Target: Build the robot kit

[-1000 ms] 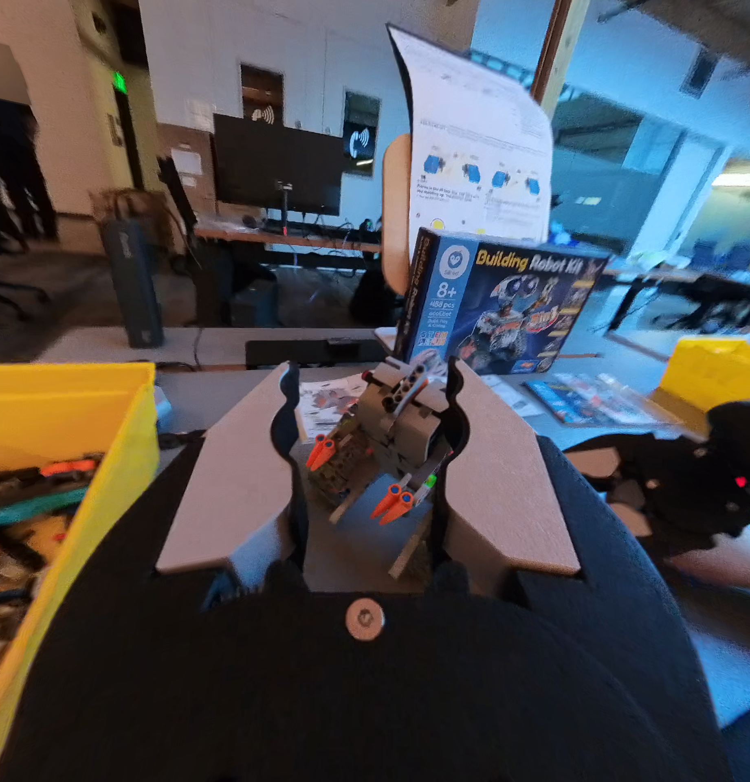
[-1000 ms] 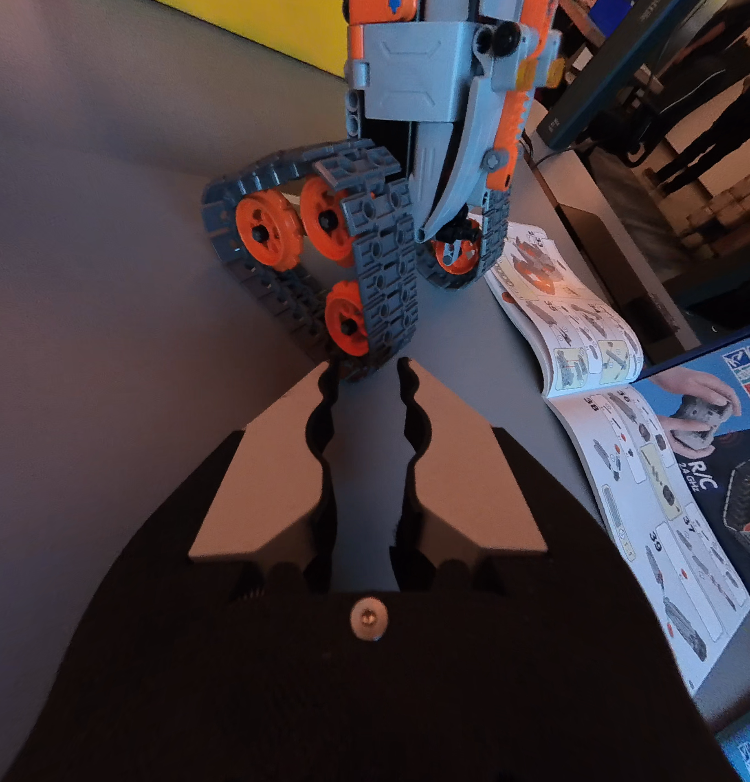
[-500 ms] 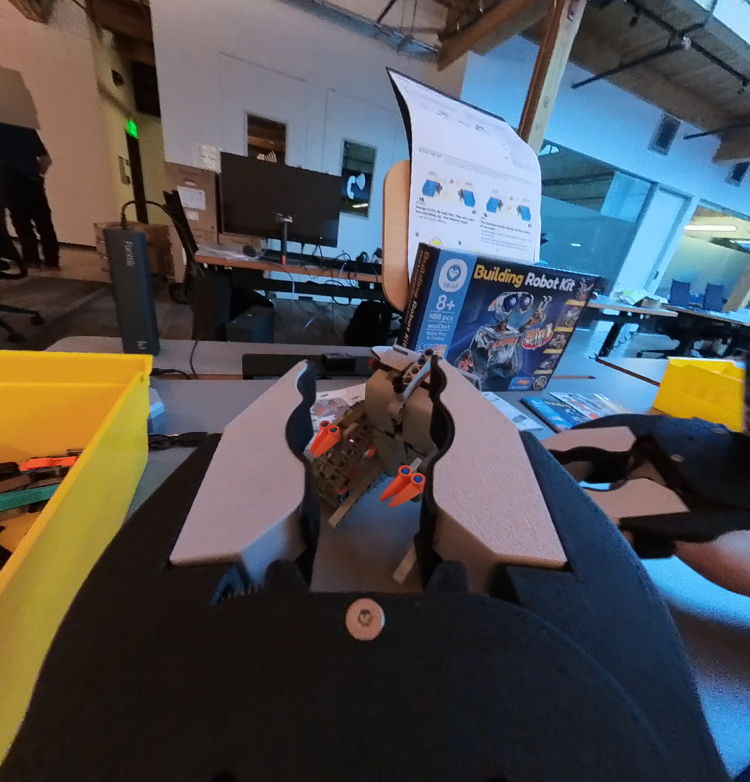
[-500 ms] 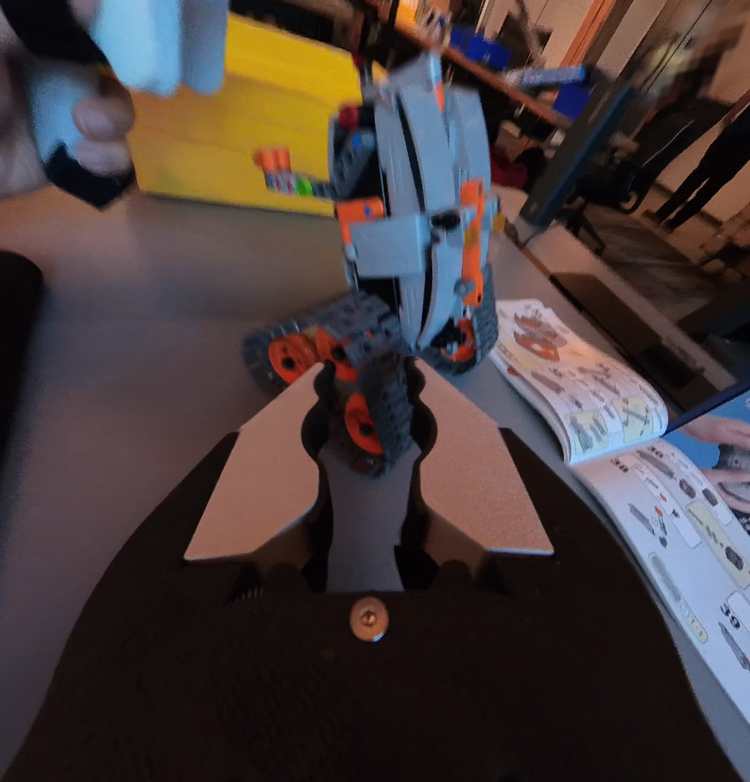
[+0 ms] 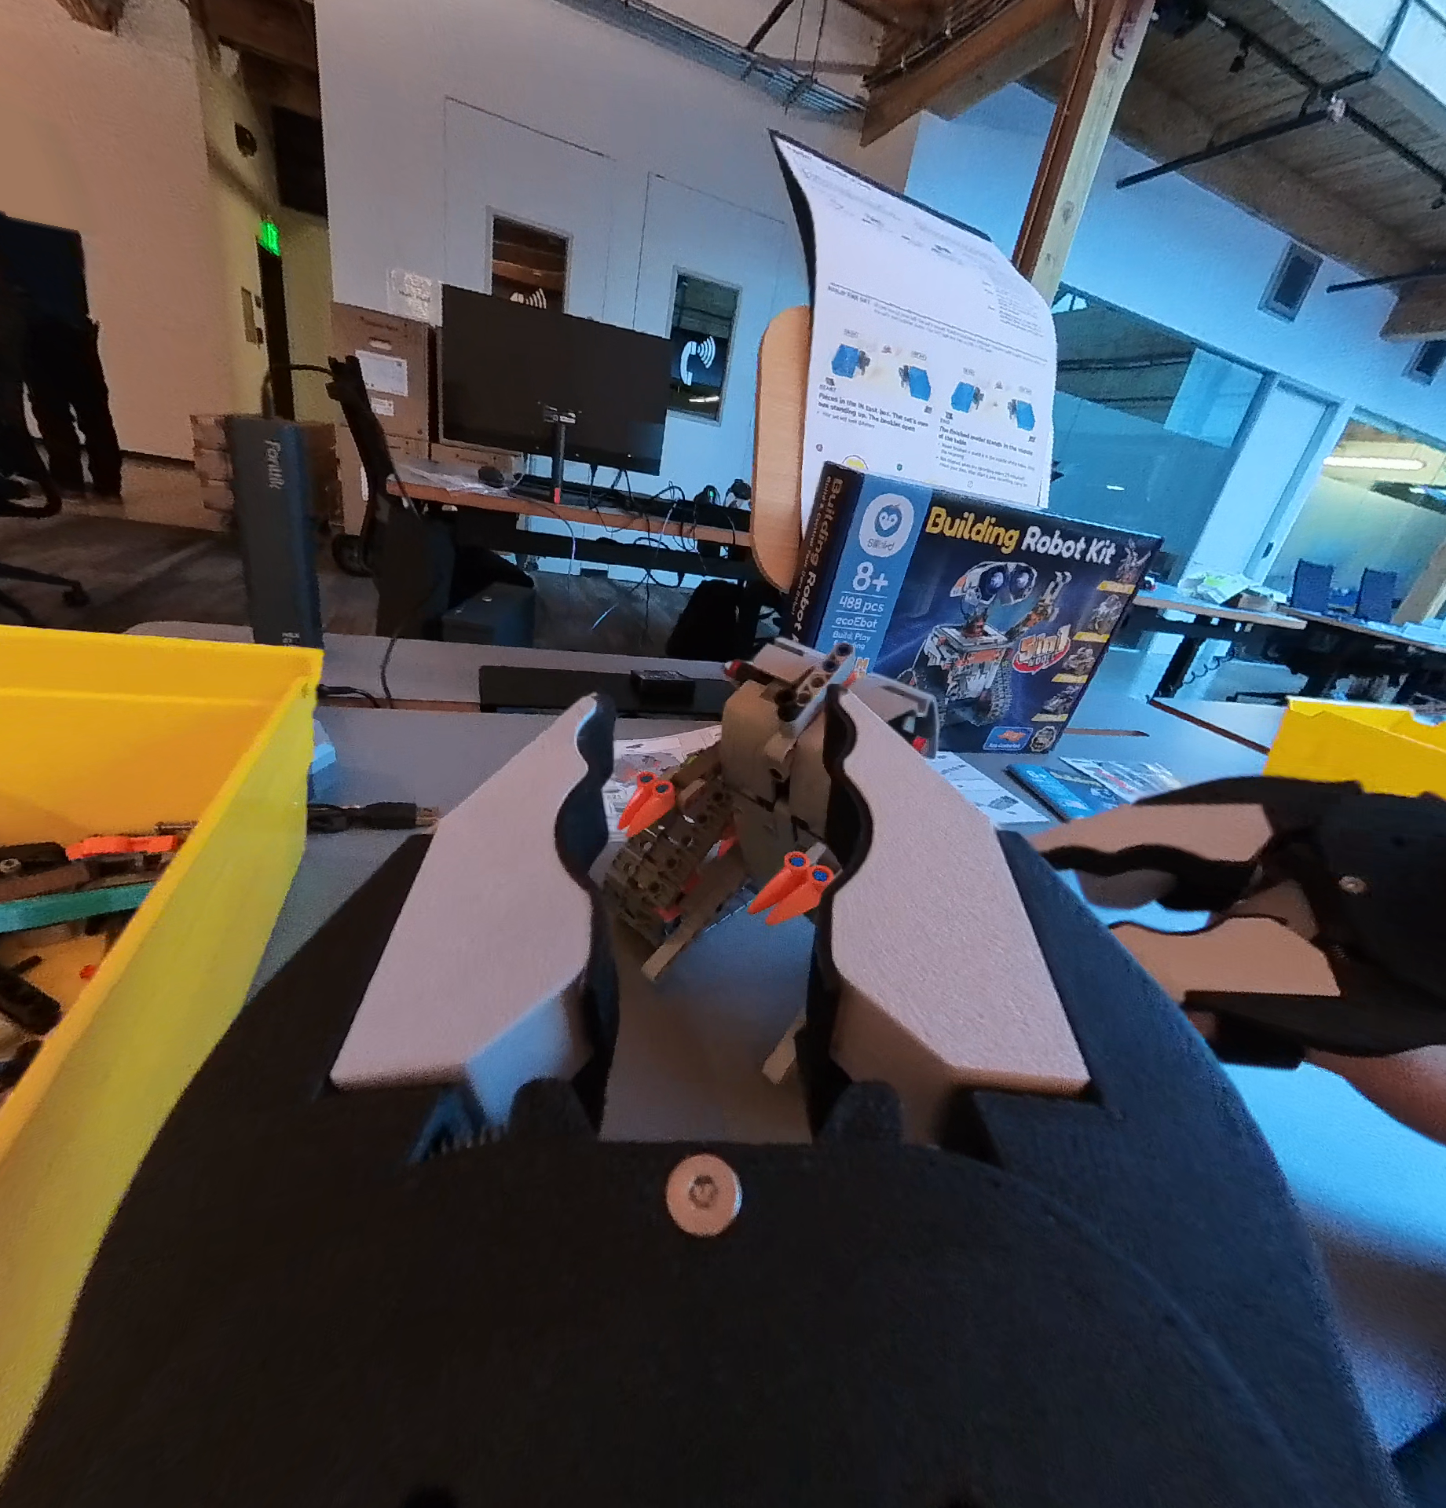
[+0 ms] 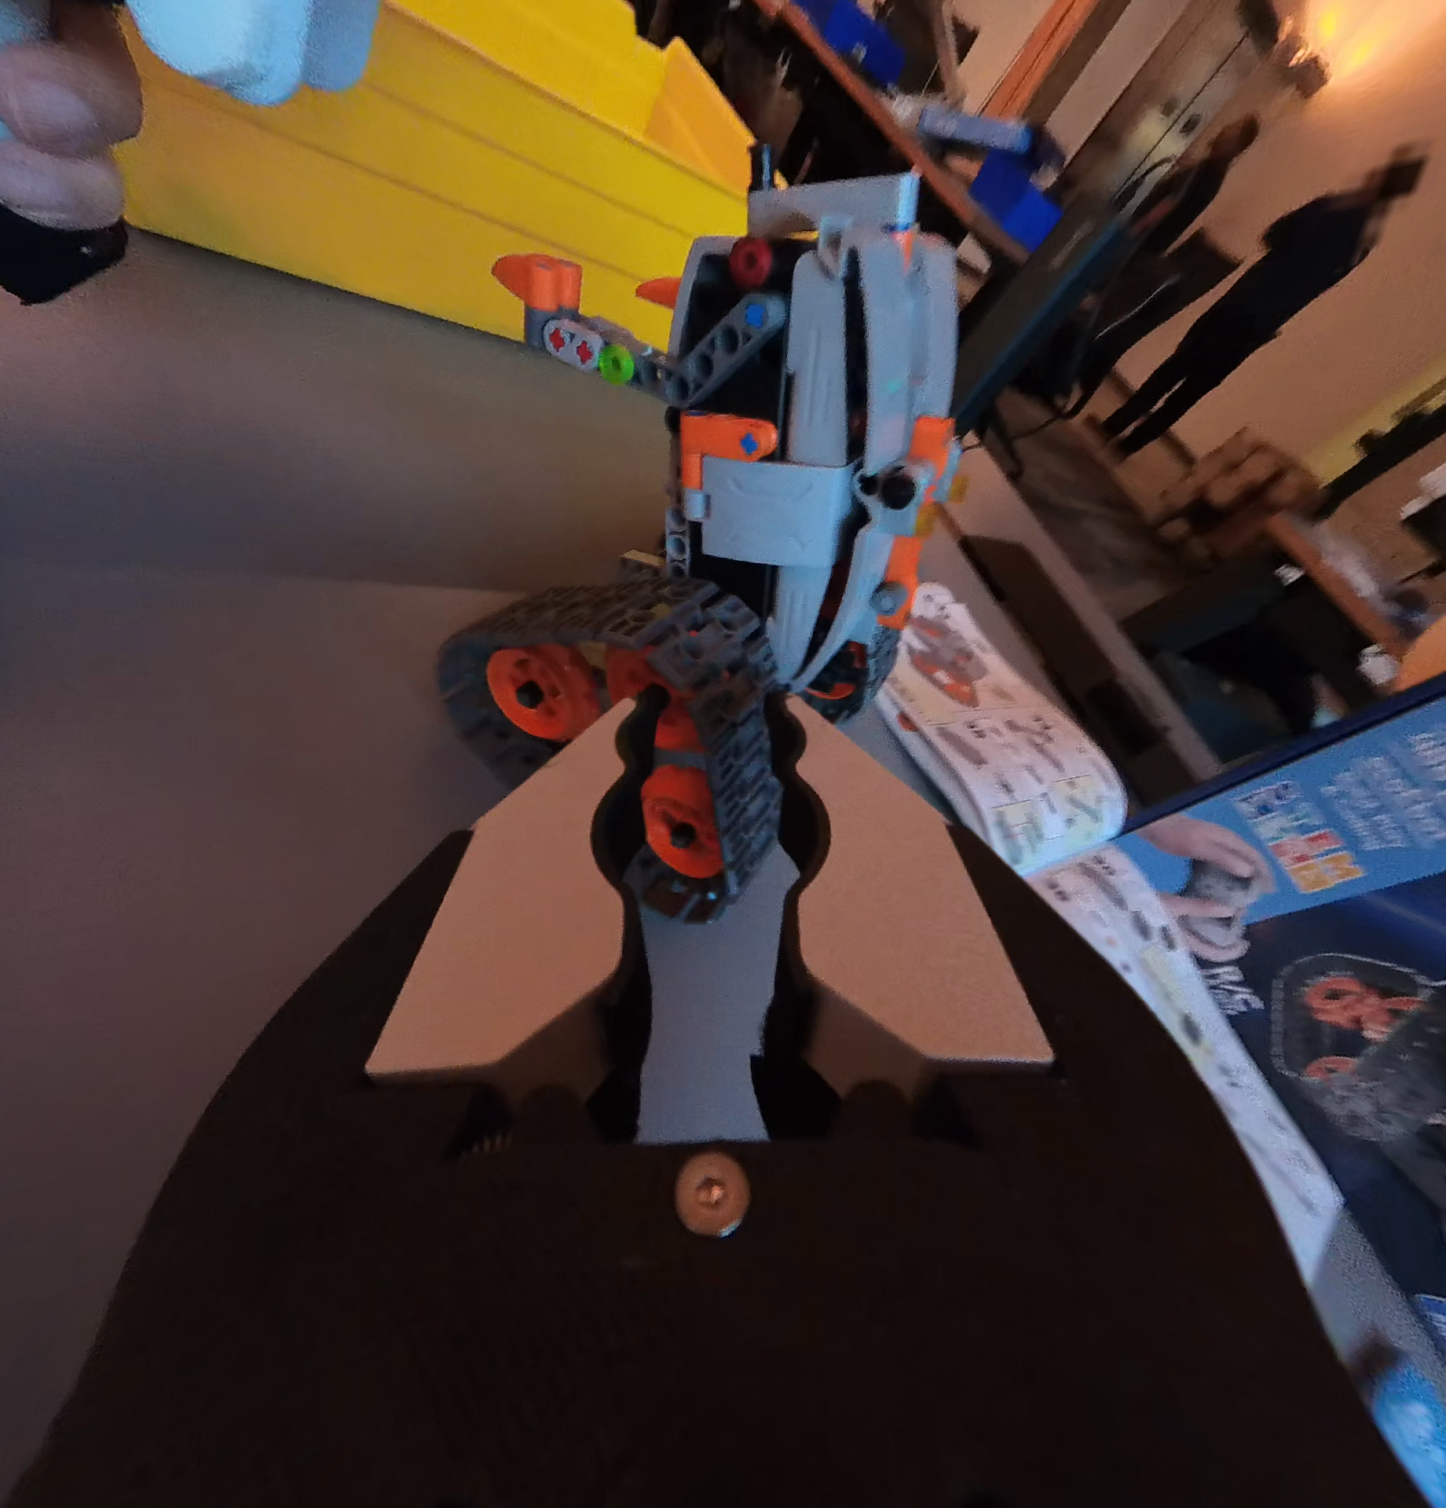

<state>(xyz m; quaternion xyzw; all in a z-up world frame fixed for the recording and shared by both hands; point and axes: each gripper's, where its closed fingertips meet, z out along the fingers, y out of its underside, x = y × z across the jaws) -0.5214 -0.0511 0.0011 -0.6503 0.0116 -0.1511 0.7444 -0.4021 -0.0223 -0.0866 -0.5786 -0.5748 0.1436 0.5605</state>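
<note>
1. Far left on the grey table (image 5: 474, 751) stands a yellow bin (image 5: 173, 857) of loose building pieces, kept beside me within reach of my left gripper (image 5: 715, 734).
2. My left gripper has its jaws well parted around the grey-and-orange tracked robot model (image 5: 752, 816). The right finger (image 5: 891, 881) lies against the model's grey body, the left one stands clear of it, so I judge this as bracing, not clamping.
3. The model sits mid-table, reared up on its tracks, orange tips pointing toward me.
4. Behind it the kit box (image 5: 972, 620) stands upright with an instruction sheet (image 5: 923, 343) propped above it, facing me, likely for reading.
5. My right gripper (image 6: 707, 734) comes in from the right, jaws narrow around the model's near track loop (image 6: 727, 783) and its orange wheel (image 6: 674, 824). Whether the pads actually press it, I cannot tell; the view is blurred.
6. Right of the model an open instruction booklet (image 6: 997, 759) lies flat, nearest the second box (image 6: 1356, 938).
</note>
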